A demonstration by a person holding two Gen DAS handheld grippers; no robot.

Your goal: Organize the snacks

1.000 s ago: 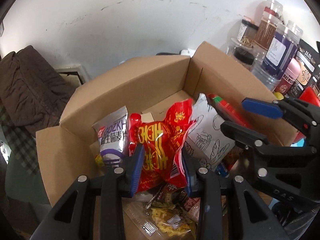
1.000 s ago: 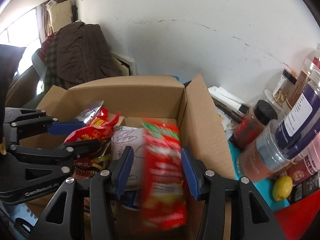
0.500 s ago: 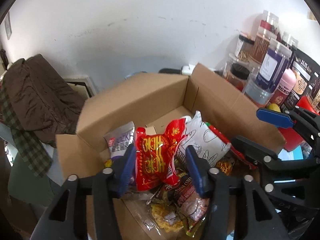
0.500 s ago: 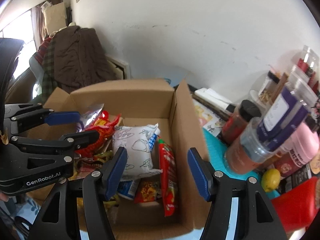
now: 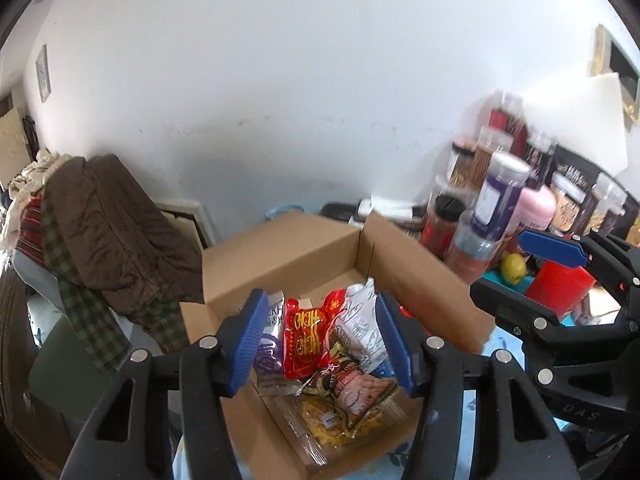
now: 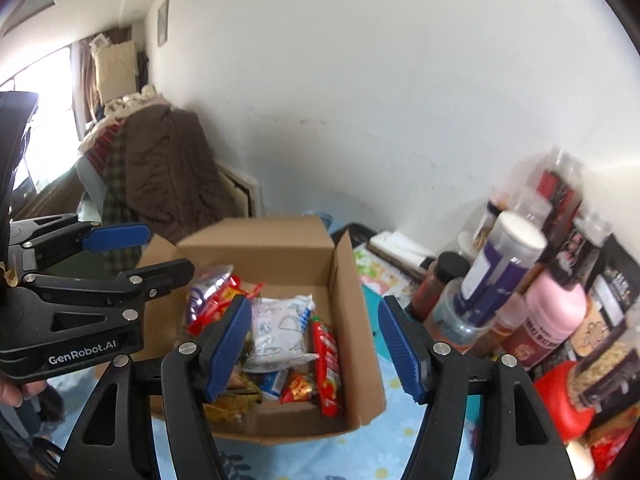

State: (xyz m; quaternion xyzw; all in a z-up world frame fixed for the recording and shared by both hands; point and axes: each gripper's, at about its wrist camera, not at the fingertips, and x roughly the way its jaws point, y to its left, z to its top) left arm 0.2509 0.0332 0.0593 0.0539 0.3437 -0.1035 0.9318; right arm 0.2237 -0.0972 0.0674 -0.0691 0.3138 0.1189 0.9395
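the left gripper point(image 5: 320, 340) hangs above the cardboard box point(image 5: 312, 240) with its blue pads apart and nothing between them; its jaws have just been opening. the right gripper point(image 6: 316, 344) is the same — parted, empty, jaws just opened further — and hangs over the box's right wall. inside the box the snacks lie packed together: a red packet with yellow print point(image 5: 306, 336), a white pouch with line drawings point(image 6: 280, 332), a purple-and-white bag point(image 5: 272, 344) and a long red stick pack point(image 6: 328, 364) against the right wall. jars and bottles point(image 6: 504, 280) crowd the table just right of the box, blurred — their labels can't be read.
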